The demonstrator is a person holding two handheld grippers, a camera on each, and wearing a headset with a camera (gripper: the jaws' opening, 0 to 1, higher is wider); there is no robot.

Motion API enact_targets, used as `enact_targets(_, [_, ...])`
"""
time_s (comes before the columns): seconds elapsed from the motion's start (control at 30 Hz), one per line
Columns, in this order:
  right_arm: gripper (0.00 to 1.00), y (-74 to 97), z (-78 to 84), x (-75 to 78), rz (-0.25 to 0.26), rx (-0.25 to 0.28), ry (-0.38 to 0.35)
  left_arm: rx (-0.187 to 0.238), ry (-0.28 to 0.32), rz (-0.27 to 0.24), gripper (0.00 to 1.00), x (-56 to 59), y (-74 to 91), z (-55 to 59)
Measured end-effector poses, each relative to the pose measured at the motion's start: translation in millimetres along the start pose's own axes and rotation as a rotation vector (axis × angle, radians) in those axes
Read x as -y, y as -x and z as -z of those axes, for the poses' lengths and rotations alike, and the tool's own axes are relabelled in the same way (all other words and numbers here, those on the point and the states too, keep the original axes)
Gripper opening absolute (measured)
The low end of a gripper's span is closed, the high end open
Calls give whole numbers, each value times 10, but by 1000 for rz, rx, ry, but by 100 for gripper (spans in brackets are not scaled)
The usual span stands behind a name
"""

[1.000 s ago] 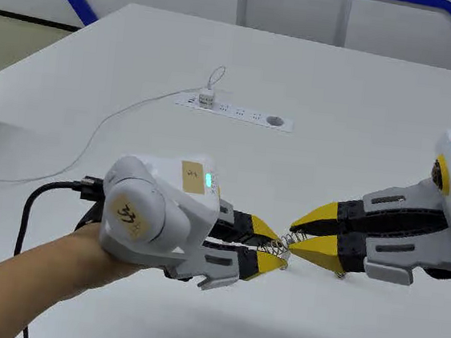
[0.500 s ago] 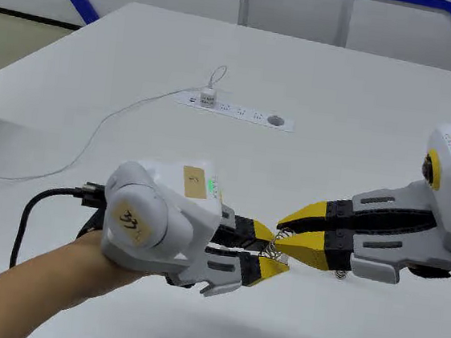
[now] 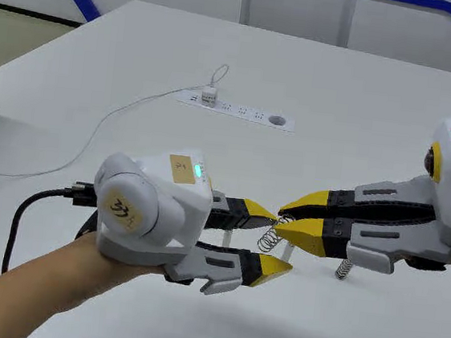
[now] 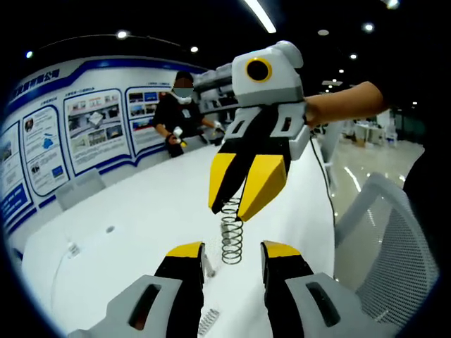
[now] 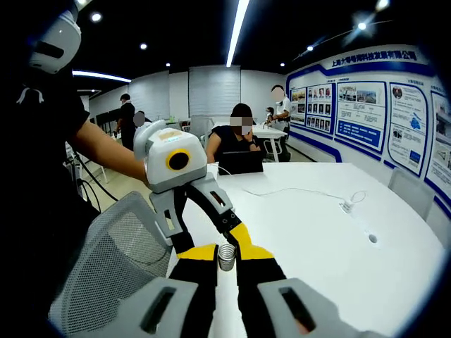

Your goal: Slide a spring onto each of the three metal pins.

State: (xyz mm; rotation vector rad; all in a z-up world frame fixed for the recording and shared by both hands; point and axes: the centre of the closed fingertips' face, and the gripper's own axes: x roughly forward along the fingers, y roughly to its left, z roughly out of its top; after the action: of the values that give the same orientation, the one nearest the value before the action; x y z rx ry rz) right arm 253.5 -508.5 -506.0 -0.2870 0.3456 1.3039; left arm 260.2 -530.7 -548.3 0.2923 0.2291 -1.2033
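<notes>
Spring [image 3: 269,238] hangs in the air above the table, its top end pinched between the pressed-together yellow tips of the right gripper [image 3: 282,221]. Its lower coils dangle free between the spread jaws of the left gripper [image 4: 233,253], which touch nothing. In the left gripper view a thin metal pin [image 4: 206,263] stands just beside the hanging spring, and another spring [image 4: 206,320] lies near it on the table. A third spring [image 3: 344,268] stands tilted on the table under the right gripper. The white table [image 3: 361,111] also carries a power strip [image 3: 235,111], well apart from the grippers.
</notes>
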Motion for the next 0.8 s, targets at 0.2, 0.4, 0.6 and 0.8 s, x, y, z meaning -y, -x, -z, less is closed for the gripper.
enact_targets(0.2, [10,38,-7,136,39,0,-12,-7,34,-57,48,-104,95,101])
enact_targets(0.4, [10,68,23,327,106,-12,-23,7,91,-161,67,-298,202,161])
enact_targets(0.6, [10,95,83,522,179,-37,-40,5,108,-200,75,-388,321,247])
enact_targets(0.8, [10,130,219,722,259,-87,-78,-11,147,-247,84,-479,442,400])
